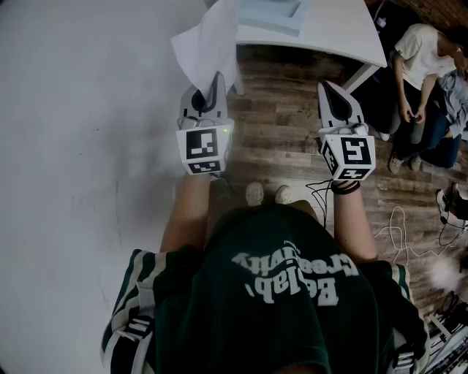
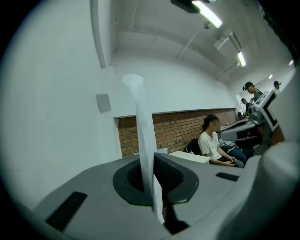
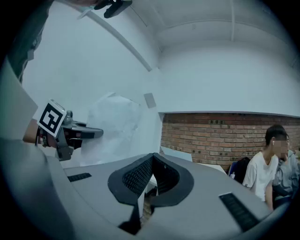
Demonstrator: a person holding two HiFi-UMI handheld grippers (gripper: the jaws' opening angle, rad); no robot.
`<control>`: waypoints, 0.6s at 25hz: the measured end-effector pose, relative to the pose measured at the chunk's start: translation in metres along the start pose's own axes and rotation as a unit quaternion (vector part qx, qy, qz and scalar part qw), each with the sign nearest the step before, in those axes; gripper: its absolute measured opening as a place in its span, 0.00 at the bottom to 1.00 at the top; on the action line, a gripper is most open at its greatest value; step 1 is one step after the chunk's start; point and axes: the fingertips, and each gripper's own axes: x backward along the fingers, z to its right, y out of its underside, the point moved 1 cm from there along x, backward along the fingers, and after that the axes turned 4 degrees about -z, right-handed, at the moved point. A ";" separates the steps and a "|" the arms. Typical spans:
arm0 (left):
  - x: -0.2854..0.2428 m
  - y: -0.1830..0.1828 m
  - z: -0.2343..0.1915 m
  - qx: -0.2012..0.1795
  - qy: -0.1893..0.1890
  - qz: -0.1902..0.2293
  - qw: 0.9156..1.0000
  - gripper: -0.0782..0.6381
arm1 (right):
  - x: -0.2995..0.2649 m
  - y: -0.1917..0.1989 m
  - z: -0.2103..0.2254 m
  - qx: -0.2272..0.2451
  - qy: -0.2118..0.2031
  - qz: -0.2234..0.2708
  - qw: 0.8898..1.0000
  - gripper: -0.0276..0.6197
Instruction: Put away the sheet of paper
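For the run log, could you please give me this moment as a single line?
left gripper: shut on sheet of paper, held aloft | right gripper: shut, empty | paper: not yet put away

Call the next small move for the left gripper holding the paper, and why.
Probably carry it forward and right, over the white table. The left gripper is shut on the sheet of paper, held up in the air and not over the table. A pale blue tray-like thing on the table looks the likely spot. The right gripper is shut and empty.
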 end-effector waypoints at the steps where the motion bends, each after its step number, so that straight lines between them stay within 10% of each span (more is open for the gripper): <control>1: 0.000 -0.001 0.000 0.000 0.001 0.001 1.000 0.11 | -0.001 -0.001 0.000 0.000 0.001 0.001 1.000 0.03; 15: -0.002 0.006 -0.025 -0.006 0.013 0.007 1.000 0.11 | -0.016 -0.005 -0.019 -0.008 -0.004 0.005 1.000 0.03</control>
